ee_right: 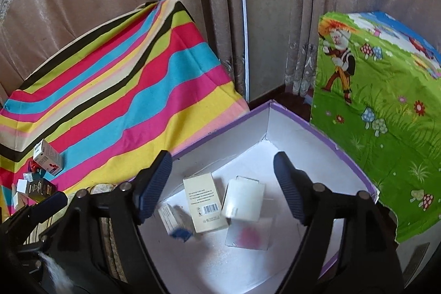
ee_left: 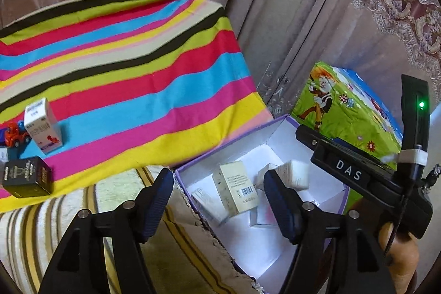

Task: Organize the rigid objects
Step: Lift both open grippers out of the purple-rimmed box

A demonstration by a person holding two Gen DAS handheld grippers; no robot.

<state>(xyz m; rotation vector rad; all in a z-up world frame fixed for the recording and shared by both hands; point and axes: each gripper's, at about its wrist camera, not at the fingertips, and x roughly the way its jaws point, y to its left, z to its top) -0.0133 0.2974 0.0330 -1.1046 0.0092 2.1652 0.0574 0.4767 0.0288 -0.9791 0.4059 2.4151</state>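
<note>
Sorting small boxes into the purple-rimmed box [ee_right: 317, 126], we judge ourselves roughly halfway. Inside it lie a cream carton [ee_right: 205, 201] with a barcode, a white box [ee_right: 244, 199] just beside it, a blurred white-and-blue carton [ee_right: 172, 219] at the cream carton's other side, and a clear flat sleeve [ee_right: 248, 234] with a pink patch on the floor of the box.

Left to move, on the striped cloth [ee_left: 137, 68]: a tall white carton [ee_left: 42, 126] standing upright, a red toy truck [ee_left: 15, 135] touching it, and a black cube box [ee_left: 27, 179] near the cloth's edge. The right view shows a few more small white items beside the black one, too small to name.

The left gripper [ee_left: 217, 197] hovers over the near edge of the box, its fingers spread wide with nothing between them. The right gripper [ee_right: 223, 189] hangs above the box's inside, fingers likewise wide apart and holding nothing.

The cartons look like stiff printed card with sharp corners, so they should take a firm squeeze. The big box is matte white card inside. The cloth is soft and rumpled; under it shows a ribbed cream-and-gold cushion [ee_left: 41, 214]. A cartoon-print cover [ee_right: 386, 101] drapes something beyond the box.
</note>
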